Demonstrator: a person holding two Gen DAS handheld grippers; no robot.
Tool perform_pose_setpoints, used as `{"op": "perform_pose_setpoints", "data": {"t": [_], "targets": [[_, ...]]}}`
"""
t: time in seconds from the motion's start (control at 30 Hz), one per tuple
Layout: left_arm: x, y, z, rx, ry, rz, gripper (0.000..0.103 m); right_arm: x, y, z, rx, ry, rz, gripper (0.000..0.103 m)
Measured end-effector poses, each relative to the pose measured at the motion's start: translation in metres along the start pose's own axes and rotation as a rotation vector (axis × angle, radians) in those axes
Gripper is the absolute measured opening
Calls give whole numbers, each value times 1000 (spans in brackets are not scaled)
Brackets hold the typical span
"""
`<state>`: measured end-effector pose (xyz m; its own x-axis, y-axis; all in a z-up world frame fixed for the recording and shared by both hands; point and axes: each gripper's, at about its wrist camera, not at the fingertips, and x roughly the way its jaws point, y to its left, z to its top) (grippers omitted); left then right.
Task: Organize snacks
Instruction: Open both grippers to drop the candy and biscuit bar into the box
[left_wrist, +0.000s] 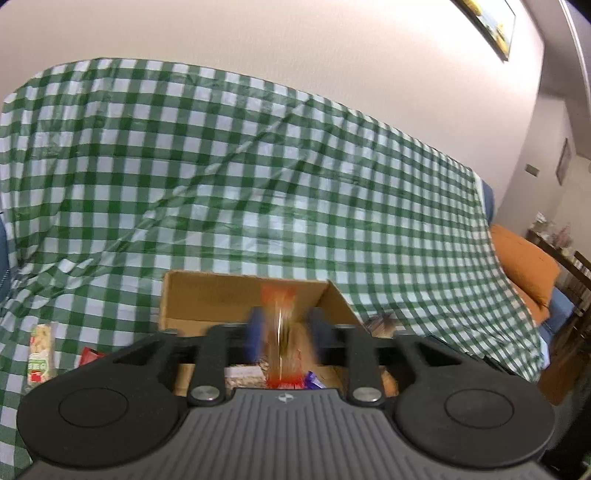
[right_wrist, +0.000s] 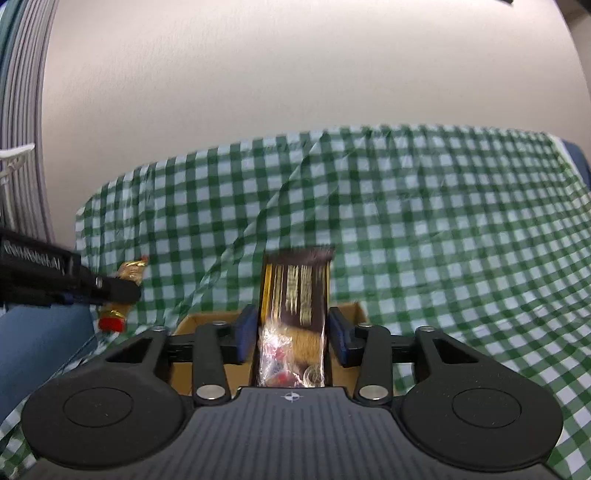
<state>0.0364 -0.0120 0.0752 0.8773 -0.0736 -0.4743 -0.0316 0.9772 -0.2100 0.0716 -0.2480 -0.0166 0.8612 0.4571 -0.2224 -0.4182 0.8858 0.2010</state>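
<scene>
An open cardboard box (left_wrist: 207, 295) lies on the green checked cloth (left_wrist: 221, 166). My left gripper (left_wrist: 286, 325) hovers over it with its blue pads apart. A thin red-and-gold snack packet (left_wrist: 280, 317), blurred, stands on edge between them with a gap on each side. My right gripper (right_wrist: 291, 328) is above the same box (right_wrist: 207, 321), and a dark brown packet with gold lettering (right_wrist: 295, 288), also blurred, sits between its pads with slim gaps. In the right wrist view the left gripper (right_wrist: 122, 291) shows at the left around the red-and-gold packet (right_wrist: 129, 271).
Other snacks lie in the box, among them a pale packet (left_wrist: 243, 371) and a purple one (left_wrist: 314, 380). On the cloth left of the box are a green-and-white packet (left_wrist: 40, 354) and a red one (left_wrist: 88, 356). An orange cushion (left_wrist: 524, 266) lies far right.
</scene>
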Motion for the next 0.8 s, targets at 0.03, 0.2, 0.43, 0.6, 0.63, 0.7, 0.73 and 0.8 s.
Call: {"op": "perform_pose_setpoints", "data": {"t": [0.03,0.2,0.43,0.6,0.63,0.7,0.73,0.8], "targets": [[-2,1,-2,10,-3,-7,59,1,1,0,-3,15,-3,81],[-20,19,-17,44,-21,-9,59,-2,10,-1,-23,13,5,84],[-43,67,-55,190,-34,21,15,-2,24,-1,-38,25,0,84],[-42,121,-85,320,18,76,5,-5,35,-1,-65,34,7,80],[-41,133,-89,320,27,93,5,-5,36,-1,-59,36,10,73],[-39,153,-94,314,33,127,5,-6,40,0,-51,38,15,59],[-38,162,-96,309,31,141,5,-5,42,0,-48,41,18,48],[-38,176,-103,295,17,168,5,-5,47,0,-37,50,18,41]]}}
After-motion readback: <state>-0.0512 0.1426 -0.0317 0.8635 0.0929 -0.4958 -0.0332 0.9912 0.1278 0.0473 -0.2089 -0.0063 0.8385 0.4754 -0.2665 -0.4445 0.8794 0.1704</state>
